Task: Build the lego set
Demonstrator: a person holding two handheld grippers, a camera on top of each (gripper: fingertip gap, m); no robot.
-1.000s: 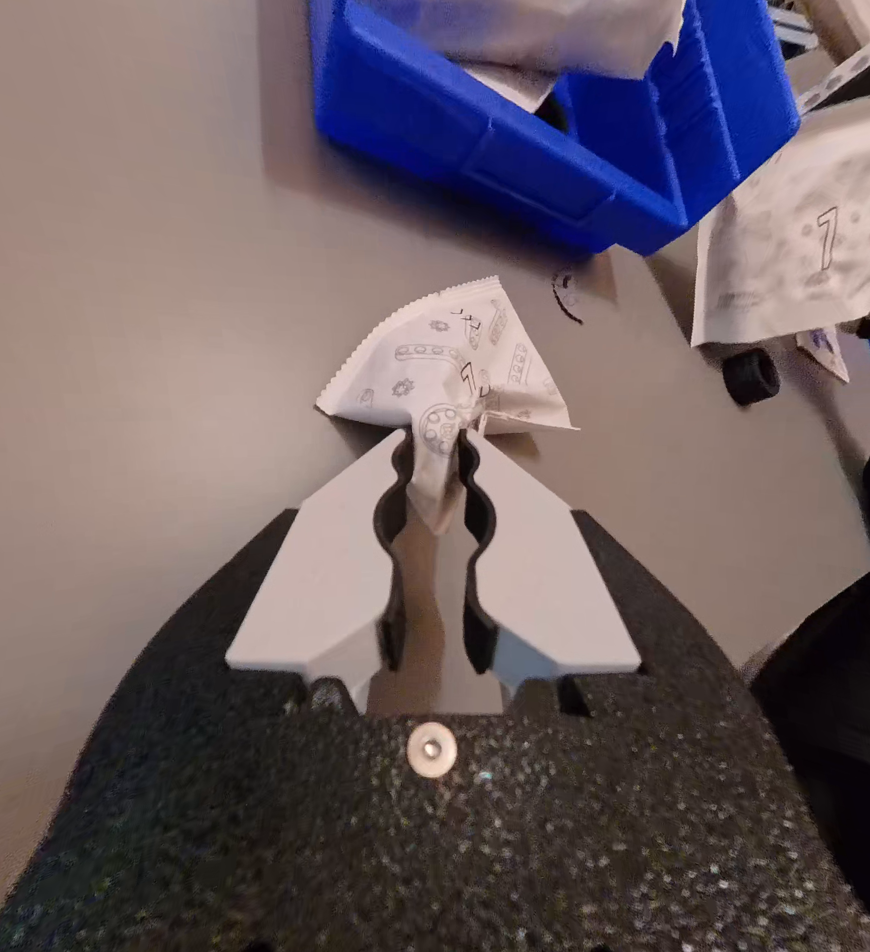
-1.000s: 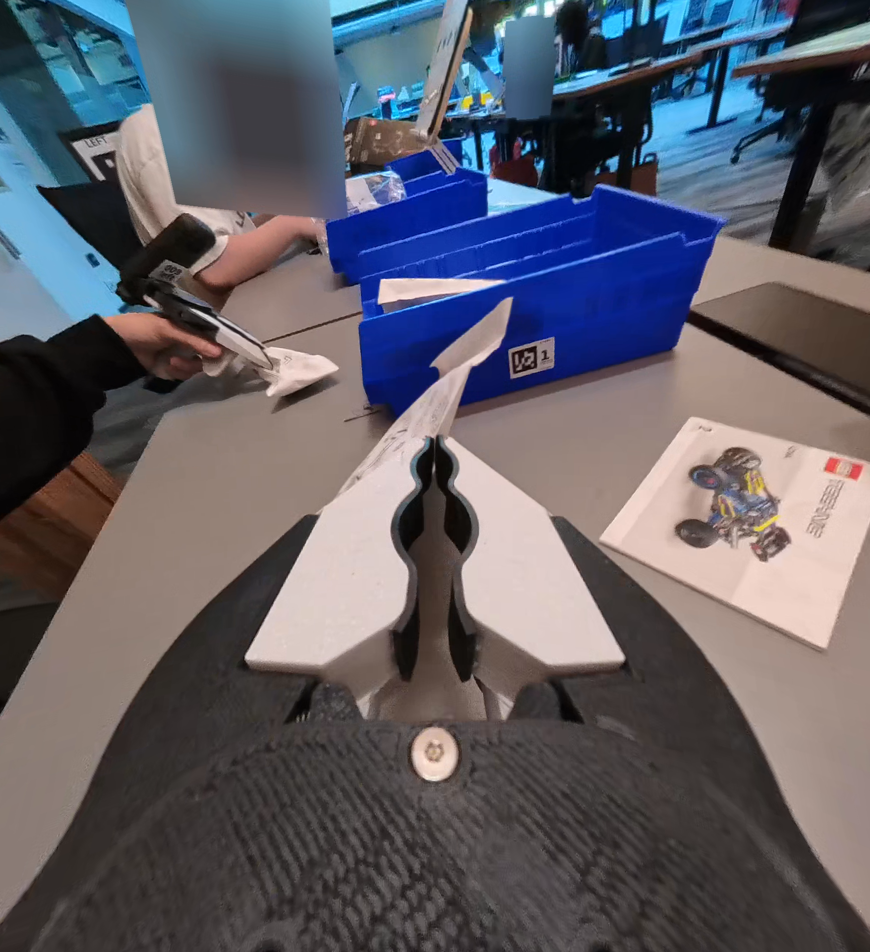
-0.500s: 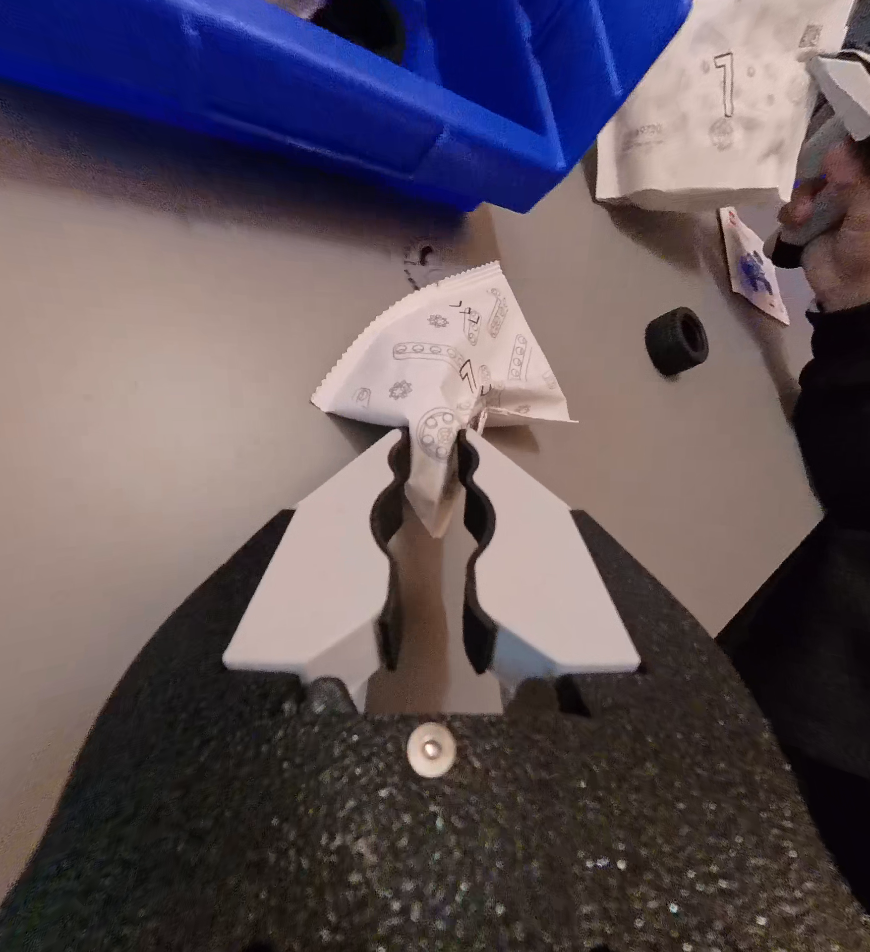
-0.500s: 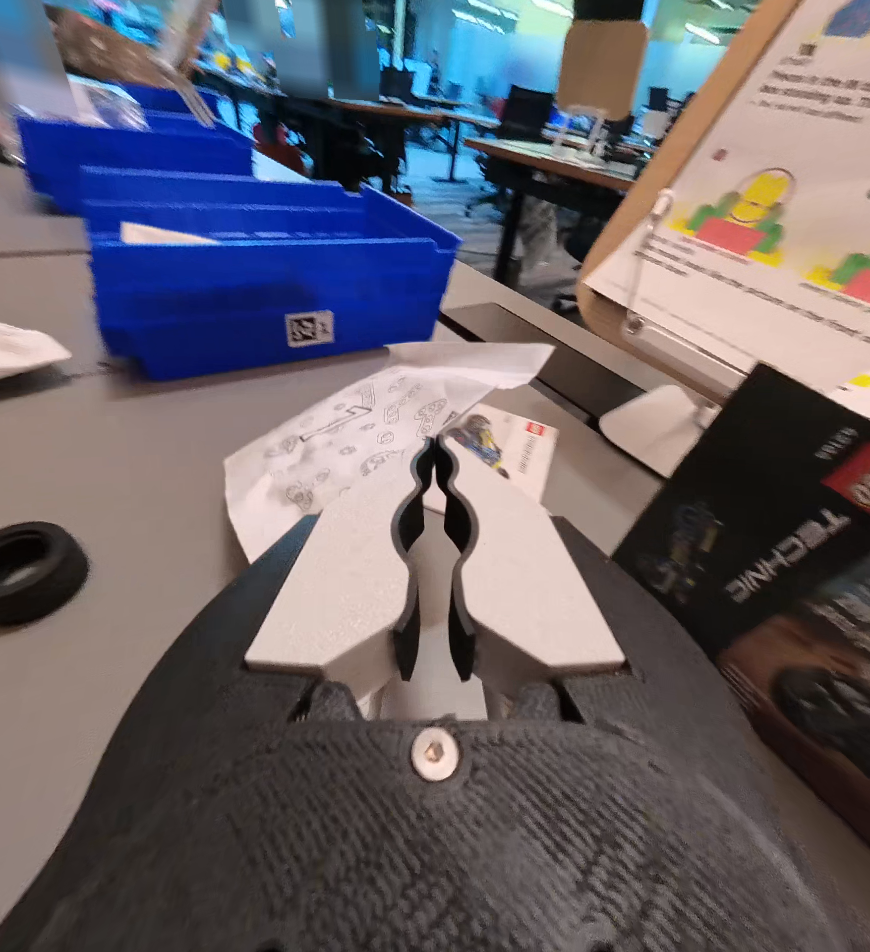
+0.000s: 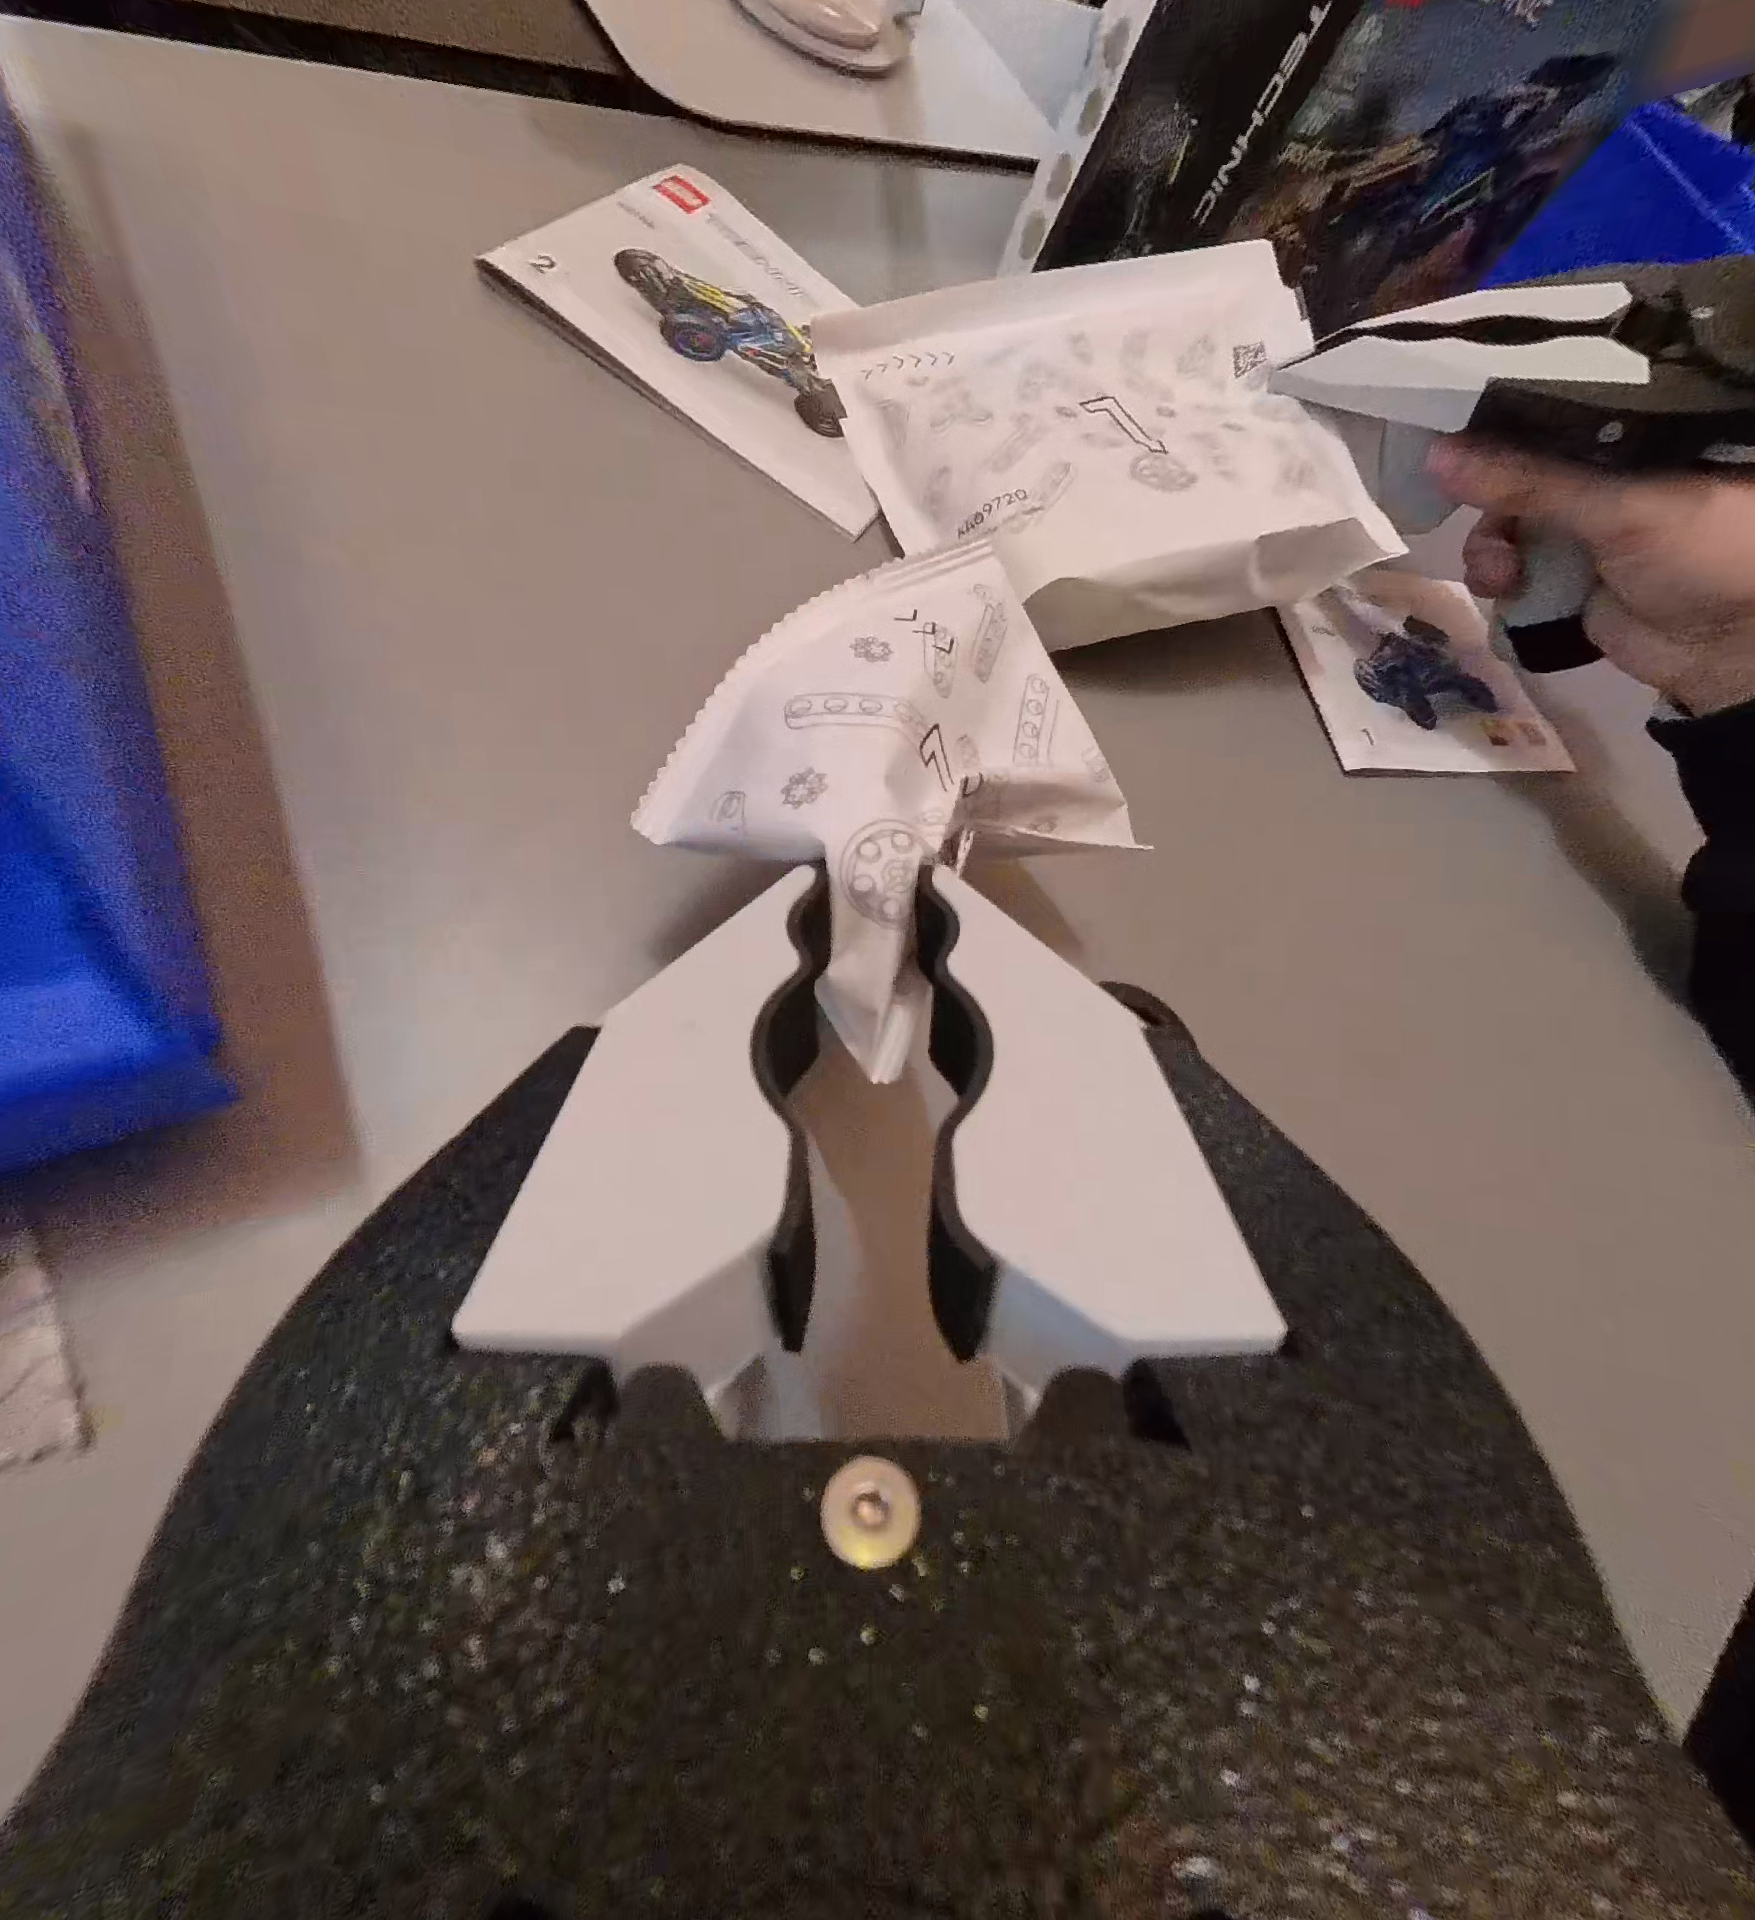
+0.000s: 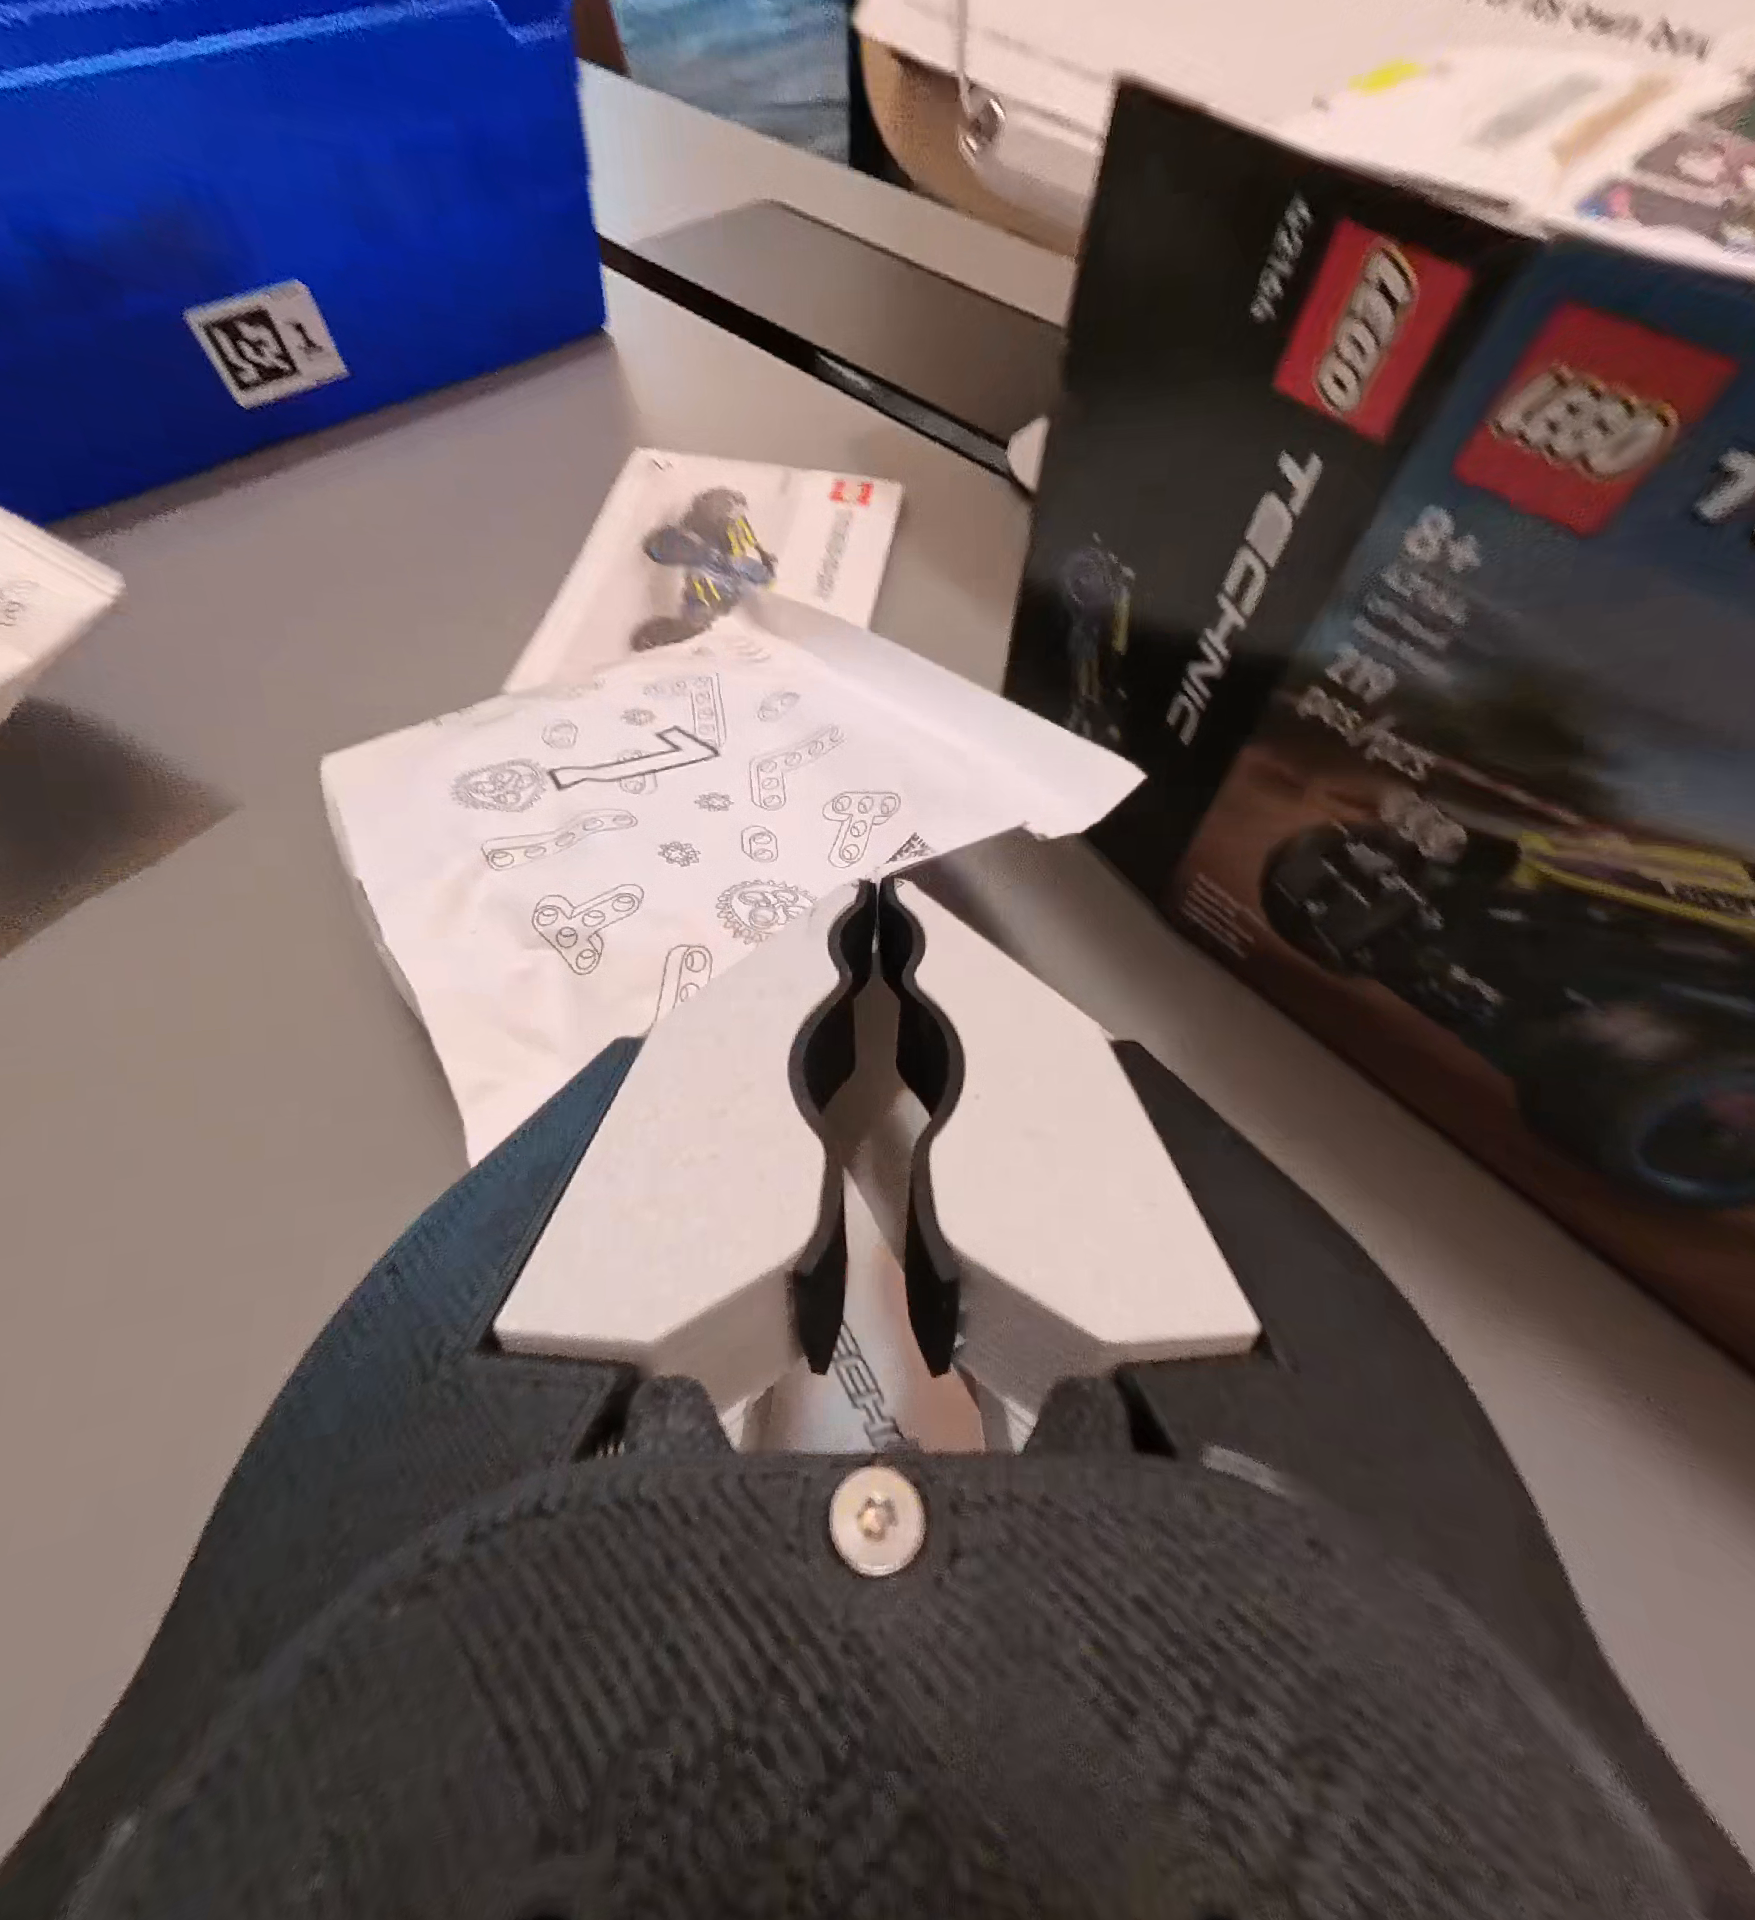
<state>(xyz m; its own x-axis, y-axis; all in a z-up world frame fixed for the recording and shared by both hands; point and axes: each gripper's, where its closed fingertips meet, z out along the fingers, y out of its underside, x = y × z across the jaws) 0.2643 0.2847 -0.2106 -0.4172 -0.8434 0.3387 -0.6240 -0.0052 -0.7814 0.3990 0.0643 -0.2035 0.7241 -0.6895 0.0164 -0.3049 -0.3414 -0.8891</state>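
**Left view:** Pinches a torn scrap of bag paper in the left claw, fingers pressed in on it, clear above the grey counter. Shows beyond it the numbered bag, caught by one top corner in the right claw, low over two booklets, with the box standing behind. Has swung within the last second from facing the blue bin toward the box end of the counter, with the scrap unmoved in its grip.

**Right view:** Clamps the bag's ragged corner at the very tips, jaws all but touching. Has dropped from holding the bag high near the bin to holding it just beside the box, above a booklet. Cannot tell whether the bag rests on the paper beneath.

Reads as the bag torn open and its top strip parted. Likely leaves tipping the parts out onto the counter and shedding the scrap before any building begins.
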